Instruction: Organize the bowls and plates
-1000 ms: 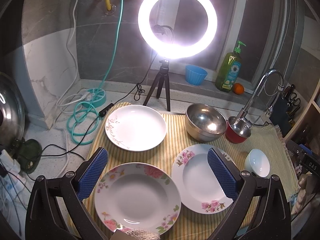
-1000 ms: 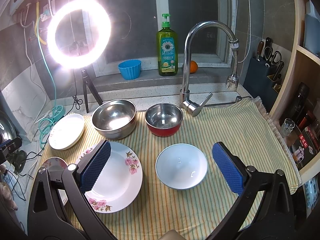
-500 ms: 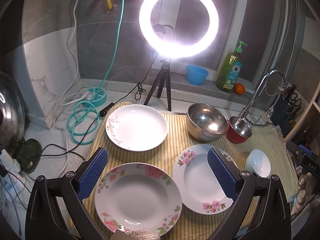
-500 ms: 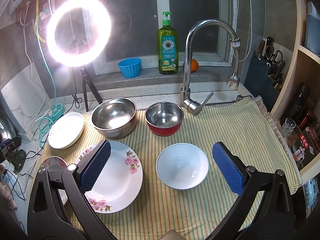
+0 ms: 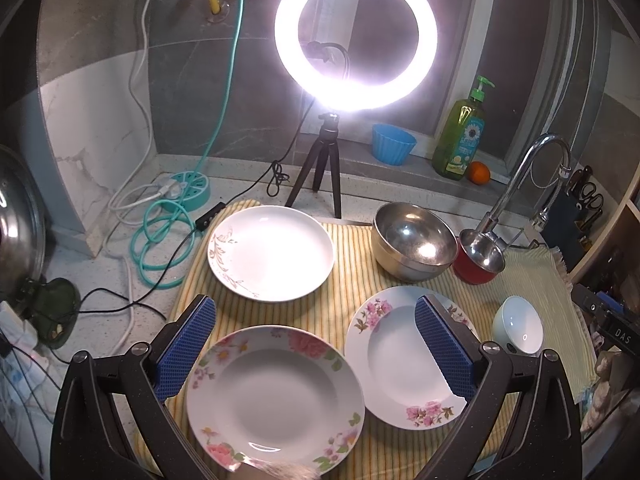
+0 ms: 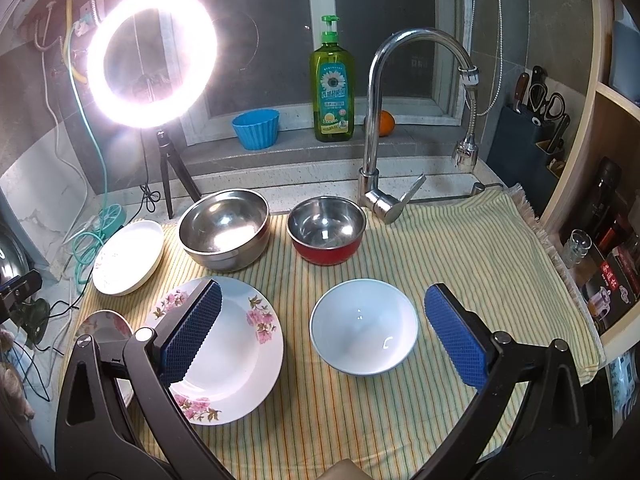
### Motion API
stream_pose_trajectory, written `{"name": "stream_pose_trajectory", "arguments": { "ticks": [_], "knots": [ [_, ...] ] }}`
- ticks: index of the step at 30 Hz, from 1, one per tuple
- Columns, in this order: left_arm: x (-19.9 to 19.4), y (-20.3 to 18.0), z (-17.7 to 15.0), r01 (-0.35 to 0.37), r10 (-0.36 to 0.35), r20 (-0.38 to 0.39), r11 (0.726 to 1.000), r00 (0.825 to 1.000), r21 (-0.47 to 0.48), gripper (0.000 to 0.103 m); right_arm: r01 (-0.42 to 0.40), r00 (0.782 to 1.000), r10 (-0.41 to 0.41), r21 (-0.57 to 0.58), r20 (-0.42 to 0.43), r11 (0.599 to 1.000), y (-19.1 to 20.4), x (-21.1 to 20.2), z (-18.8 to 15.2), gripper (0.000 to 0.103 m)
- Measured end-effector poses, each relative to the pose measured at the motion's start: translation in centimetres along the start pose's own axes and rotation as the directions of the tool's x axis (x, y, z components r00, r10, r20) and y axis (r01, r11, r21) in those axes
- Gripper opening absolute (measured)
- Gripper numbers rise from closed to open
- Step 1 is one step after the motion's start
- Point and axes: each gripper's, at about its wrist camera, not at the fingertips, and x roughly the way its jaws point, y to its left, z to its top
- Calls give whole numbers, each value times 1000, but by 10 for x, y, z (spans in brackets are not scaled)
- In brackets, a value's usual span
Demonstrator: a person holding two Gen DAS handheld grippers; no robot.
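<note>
Fingers flank white bowl in right view only.

In my left wrist view, the right pad covers a strip of the pink-flower plate. The near rim of the rose plate is hidden by a furry object, itself cut off by the bottom edge; I cannot identify it. The faucet base hides part of the red bowl.

In my right wrist view, the left pad covers part of the pink-flower plate, and the gripper frame hides most of the rose plate. The bottle label is too small to read. The faucet hides part of the orange.
</note>
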Motion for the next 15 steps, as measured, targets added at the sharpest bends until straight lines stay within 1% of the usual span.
{"name": "stream_pose_trajectory", "arguments": {
  "ticks": [4,8,11,12,13,15],
  "knots": [
    [9,1,0,31,-31,-38,1000,999,2,100,-4,1000,4,15,-26,1000,-4,5,-5,103],
    [20,-3,0,38,-35,-69,998,997,42,100,-31,997,33,29,-71,999,-8,12,-14,103],
    [29,-7,-1,72,-65,-108,995,992,64,99,-51,993,54,36,-104,998,-10,14,-23,103],
    [33,-8,-1,83,-74,-121,994,990,70,99,-53,992,57,39,-115,998,-10,15,-26,102],
    [38,-10,-2,92,-81,-136,993,987,79,98,-60,990,65,44,-125,997,-11,16,-30,99],
    [47,-13,-2,111,-94,-166,989,982,95,92,-75,986,82,53,-147,996,-10,18,-35,93]
  ]
}}
